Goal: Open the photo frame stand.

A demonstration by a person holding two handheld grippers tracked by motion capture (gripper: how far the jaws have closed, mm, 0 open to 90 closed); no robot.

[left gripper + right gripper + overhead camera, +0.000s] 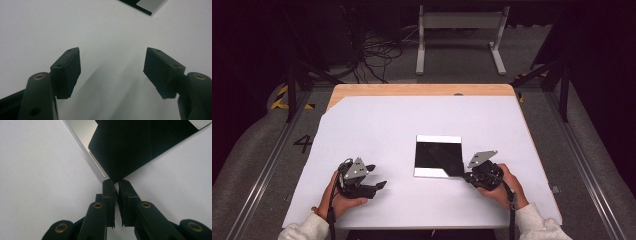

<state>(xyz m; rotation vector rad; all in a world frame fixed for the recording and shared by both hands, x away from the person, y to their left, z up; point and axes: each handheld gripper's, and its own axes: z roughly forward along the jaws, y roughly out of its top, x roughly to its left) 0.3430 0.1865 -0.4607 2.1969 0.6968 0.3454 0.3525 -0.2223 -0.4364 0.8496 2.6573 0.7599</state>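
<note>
From the high view, a white sheet [377, 135] covers most of the wooden table [422, 89], and a square black sheet with a pale underside [438, 156] lies flat near its middle, toward the person's right. The right gripper [465, 174] sits at that sheet's near right corner, where a dark flap seems to be turned in over the square; the left gripper [379, 185] rests on the white sheet well apart from it, to the left. In the left gripper view the two black jaws stand wide apart with nothing between them, only bare white surface, and a corner of the black sheet [147, 5] shows far off at the top edge. In the right gripper view the jaws are pinched nearly together right at the point of a black corner [130, 147], which lies folded over a pale strip of the sheet's other side; the corner's tip looks nipped between the pads, though the contact itself is hard to see. As a fold, the work looks barely begun: one corner is lifted over, no crease is pressed down, and the other corners lie flat.
</note>
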